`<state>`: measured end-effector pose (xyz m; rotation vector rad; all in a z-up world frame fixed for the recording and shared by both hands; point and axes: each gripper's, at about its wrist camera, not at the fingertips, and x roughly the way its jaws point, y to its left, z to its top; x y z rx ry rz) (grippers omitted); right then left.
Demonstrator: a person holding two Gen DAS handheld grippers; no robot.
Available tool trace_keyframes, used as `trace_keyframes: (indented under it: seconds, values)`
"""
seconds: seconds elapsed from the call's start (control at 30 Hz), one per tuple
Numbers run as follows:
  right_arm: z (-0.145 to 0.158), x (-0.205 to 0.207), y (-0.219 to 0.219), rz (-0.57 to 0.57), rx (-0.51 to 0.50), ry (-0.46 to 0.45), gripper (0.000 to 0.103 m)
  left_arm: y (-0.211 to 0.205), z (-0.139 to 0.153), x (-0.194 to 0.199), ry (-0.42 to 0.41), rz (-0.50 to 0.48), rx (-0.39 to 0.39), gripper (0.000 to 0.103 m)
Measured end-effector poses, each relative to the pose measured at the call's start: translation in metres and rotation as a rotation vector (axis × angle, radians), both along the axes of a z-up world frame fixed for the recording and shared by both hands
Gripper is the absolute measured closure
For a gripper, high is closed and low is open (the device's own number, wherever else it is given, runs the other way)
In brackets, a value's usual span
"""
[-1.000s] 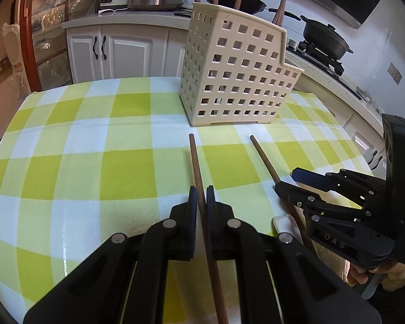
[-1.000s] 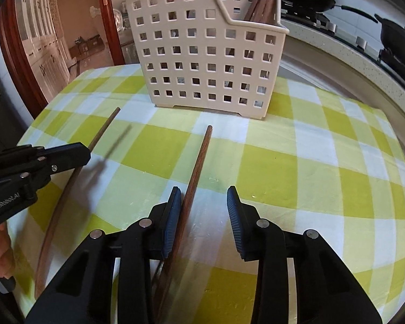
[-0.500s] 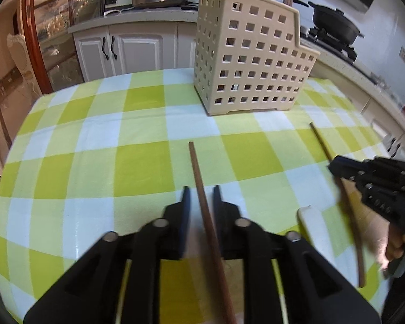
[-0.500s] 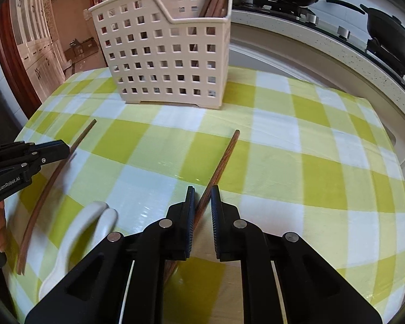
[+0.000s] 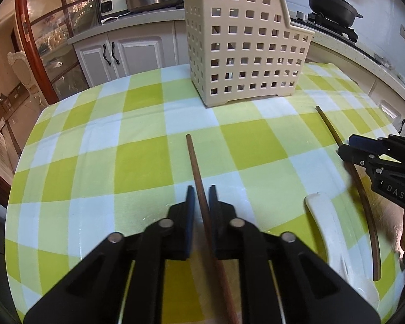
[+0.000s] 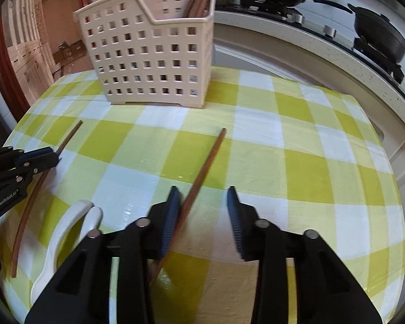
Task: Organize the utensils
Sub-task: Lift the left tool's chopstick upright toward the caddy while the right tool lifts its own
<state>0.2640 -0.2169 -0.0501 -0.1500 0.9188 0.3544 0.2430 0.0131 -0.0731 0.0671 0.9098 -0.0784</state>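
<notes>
Since half a second ago your left gripper (image 5: 201, 194) has closed back in on its chopstick (image 5: 195, 164), the pads now pinching the shaft partway along, while your right gripper (image 6: 202, 197) has just been opening: its jaws stand well apart, and the second chopstick (image 6: 205, 166) merely leans against the left pad, not gripped.

On the left, you hold the stick along the line of the fingers, its far end pointing toward the caddy (image 5: 245, 46); that grip probably suits lifting it and tipping it upright into a slot. Between the two grippers lie white spoons (image 6: 67, 226) on the checked cloth (image 6: 297, 162), untouched. On the right, the loose stick lies slanting on the cloth, likely released for a better hold, so that pick looks unfinished.

More sticks already stand in the caddy's far compartment. Whether your left stick is clear of the cloth is hard to tell. Both sticks' near ends run under the gripper bodies, and the spoons' bowls are cut off by the frame edge and the gripper bodies.
</notes>
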Motion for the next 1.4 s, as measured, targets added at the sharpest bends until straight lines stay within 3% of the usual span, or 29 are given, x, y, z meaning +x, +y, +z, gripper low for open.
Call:
trace_keyframes:
  seconds: [0.2, 0.47, 0.8, 1.4]
  values:
    - [0.001, -0.001, -0.001, 0.004, 0.027, 0.002, 0.089, 0.003, 0.001, 0.000, 0.000, -0.004, -0.038, 0.096]
    - [0.007, -0.002, -0.004, -0.001, 0.053, -0.012, 0.095, 0.004, 0.008, -0.003, -0.027, -0.014, -0.086, 0.096]
    - [0.051, -0.021, -0.011, 0.015, 0.117, -0.106, 0.096, 0.012, 0.047, -0.020, -0.161, -0.025, -0.220, 0.097]
    - [0.120, -0.071, -0.025, 0.047, 0.161, -0.256, 0.096, 0.005, 0.119, -0.067, -0.317, -0.048, -0.221, 0.097]
